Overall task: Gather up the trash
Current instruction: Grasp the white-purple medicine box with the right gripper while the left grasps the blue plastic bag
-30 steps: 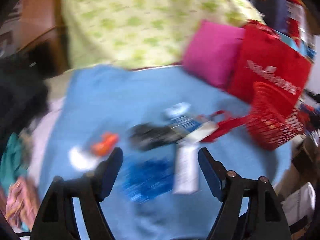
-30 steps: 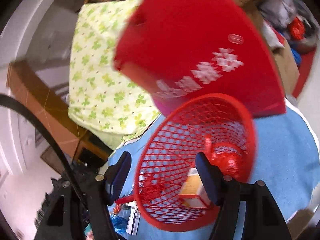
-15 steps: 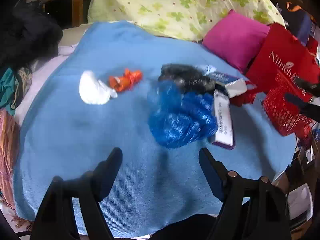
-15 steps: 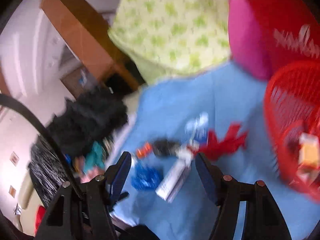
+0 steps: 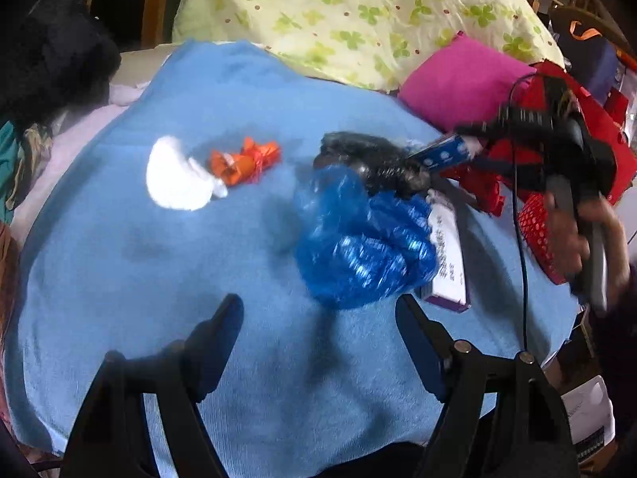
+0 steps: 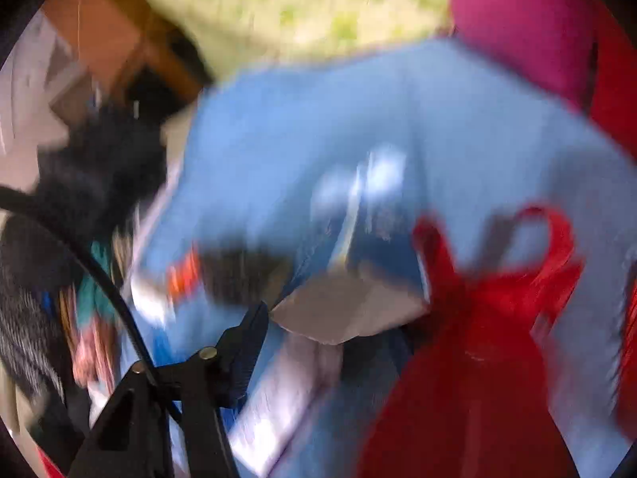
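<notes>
In the left wrist view, the left gripper [image 5: 318, 314] hangs wide and empty over the blue blanket [image 5: 199, 279], and the right gripper [image 5: 469, 135] has just come in at two o'clock to the blue-and-white box [image 5: 442, 153], whose long axis runs eight to two o'clock. In the right wrist view, now blurred and off the basket, that box [image 6: 350, 302] lies at six o'clock touching the visible finger [image 6: 249, 342]; I cannot tell the right gripper's opening, but a pickup looks near.
</notes>
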Demonstrator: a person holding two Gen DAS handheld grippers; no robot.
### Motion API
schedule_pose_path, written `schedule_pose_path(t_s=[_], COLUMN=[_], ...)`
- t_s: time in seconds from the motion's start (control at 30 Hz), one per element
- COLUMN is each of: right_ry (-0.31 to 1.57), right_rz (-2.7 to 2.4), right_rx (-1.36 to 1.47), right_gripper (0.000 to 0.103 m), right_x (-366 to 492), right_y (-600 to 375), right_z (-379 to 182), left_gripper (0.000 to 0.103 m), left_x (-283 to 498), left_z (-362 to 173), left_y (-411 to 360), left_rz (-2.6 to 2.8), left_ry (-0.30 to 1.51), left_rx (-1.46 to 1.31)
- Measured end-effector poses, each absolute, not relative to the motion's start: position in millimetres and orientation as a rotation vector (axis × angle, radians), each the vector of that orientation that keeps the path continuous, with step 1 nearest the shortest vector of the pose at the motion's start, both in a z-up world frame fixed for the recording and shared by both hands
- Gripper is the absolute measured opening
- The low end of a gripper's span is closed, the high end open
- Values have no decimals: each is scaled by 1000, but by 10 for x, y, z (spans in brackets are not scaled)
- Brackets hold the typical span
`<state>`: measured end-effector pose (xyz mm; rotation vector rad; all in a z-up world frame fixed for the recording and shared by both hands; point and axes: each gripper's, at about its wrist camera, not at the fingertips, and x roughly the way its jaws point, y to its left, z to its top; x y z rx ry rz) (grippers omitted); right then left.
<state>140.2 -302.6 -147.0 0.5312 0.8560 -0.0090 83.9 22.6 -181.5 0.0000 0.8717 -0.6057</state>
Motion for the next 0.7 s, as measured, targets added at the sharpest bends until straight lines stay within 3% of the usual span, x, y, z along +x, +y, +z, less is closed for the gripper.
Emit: schedule_pose_path(t_s=[0.17, 0.27, 0.47, 0.53, 0.67, 0.7], right_ry=[681, 681, 741, 769, 846, 875], right_rz=[-113, -121, -66, -24, 51, 62], right_rx=[569, 563, 529, 517, 554, 570], right_gripper=[63, 63, 63, 63, 64, 64], right_x=[1385, 1295, 995, 899, 818, 848], right_y=[-3367, -3387, -3105, -2994, -2834, -2806], right_z=[-1123, -1110, -1220, -1275, -1459, -1521], left_gripper=[79, 85, 84, 67, 49, 38], left_x=[986, 1088, 1241, 1252, 1205, 1182], left_z=[-1690, -1666, -1833, -1892, -1857, -1840], left_y=[51, -88, -217, -148, -45, -5], left_rz=[-661, -688, -665, -723, -733, -728], left_ry=[849, 852, 901, 914, 878, 867], left_rx=[-44, -83, -91, -156, -204, -216])
